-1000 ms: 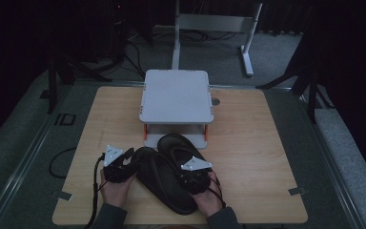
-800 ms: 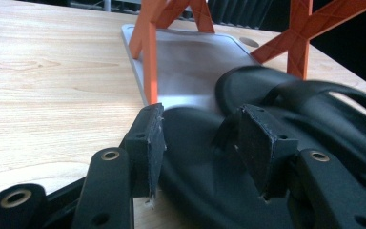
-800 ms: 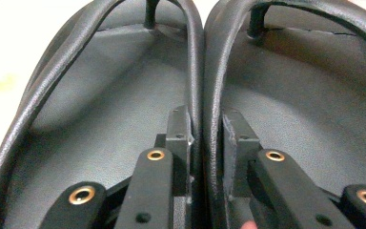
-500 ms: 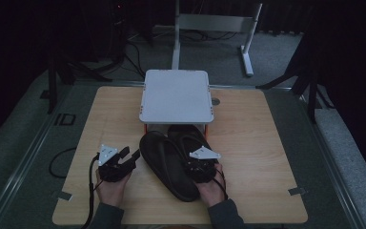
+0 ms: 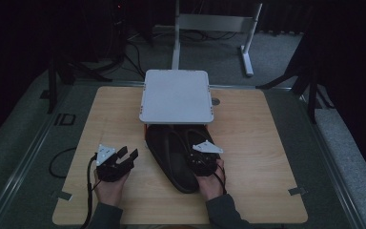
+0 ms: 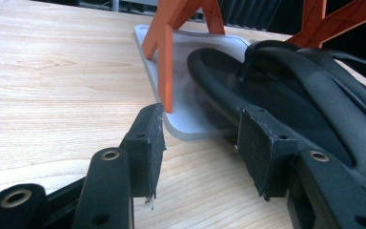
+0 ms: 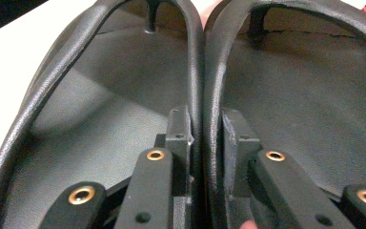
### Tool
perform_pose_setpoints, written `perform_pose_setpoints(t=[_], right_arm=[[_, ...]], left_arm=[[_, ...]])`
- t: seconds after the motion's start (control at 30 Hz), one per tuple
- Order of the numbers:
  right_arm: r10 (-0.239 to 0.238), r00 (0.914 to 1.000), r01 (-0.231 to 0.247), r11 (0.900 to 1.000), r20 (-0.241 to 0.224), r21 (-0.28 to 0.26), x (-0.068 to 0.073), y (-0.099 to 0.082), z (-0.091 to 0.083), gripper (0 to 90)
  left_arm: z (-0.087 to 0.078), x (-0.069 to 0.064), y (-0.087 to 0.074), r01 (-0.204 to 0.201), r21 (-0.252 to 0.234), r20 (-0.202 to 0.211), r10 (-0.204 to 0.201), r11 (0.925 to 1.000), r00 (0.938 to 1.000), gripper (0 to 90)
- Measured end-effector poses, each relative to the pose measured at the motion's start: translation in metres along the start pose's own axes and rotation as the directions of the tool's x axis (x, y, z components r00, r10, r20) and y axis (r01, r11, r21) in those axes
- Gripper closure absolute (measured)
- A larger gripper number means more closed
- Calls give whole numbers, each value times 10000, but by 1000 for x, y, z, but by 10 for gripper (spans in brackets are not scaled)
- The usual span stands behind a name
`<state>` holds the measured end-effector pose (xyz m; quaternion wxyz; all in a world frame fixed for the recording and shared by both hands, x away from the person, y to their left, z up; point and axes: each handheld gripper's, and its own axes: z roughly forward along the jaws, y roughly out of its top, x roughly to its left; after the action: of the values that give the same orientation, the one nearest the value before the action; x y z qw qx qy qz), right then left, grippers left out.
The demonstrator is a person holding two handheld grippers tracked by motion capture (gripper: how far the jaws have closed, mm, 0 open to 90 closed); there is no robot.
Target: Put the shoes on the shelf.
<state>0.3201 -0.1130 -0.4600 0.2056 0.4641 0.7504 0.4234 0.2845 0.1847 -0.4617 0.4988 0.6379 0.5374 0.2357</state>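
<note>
Black sandals [image 5: 174,155] sit toes-in under the white rack [image 5: 177,95] on the worktop [image 5: 267,143], orange legs [image 6: 166,57] crowding them; right tongs [image 5: 201,164] pinch both inner edges, left tongs [image 5: 124,158] spread wide, empty.

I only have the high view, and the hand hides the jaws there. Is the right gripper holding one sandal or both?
Observer: Both sandals. In the right gripper view the right gripper is shut on their two touching inner rims. One jaw is inside the sandal on that view's left, the other inside the sandal on its right.
Operator: Is the left gripper holding anything?
Observer: No. The left gripper is open, with nothing between its jaws.
Operator: Have the toes reached the rack's bottom shelf?
Observer: In the left gripper view the nearer sandal's toe appears to lie on the grey bottom shelf, beside an orange leg.
</note>
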Motion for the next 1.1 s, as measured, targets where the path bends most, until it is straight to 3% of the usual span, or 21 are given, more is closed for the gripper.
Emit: perform_pose_setpoints(t=[0.2, 0.6, 1.1], right_arm=[[587, 9961, -569, 9980, 659, -286, 8, 5, 6, 759], [1071, 9799, -958, 9927, 1681, -737, 26, 16, 24, 759], [1991, 9444, -1709, 9771, 2617, -1268, 43, 34, 56, 756]], left_arm=[[0, 1, -1, 8, 28, -12, -8, 10000, 10000, 517], [-2, 3, 0, 3, 3, -50, -3, 10000, 10000, 517], [-3, 5, 0, 23, 0, -36, -23, 10000, 10000, 518]])
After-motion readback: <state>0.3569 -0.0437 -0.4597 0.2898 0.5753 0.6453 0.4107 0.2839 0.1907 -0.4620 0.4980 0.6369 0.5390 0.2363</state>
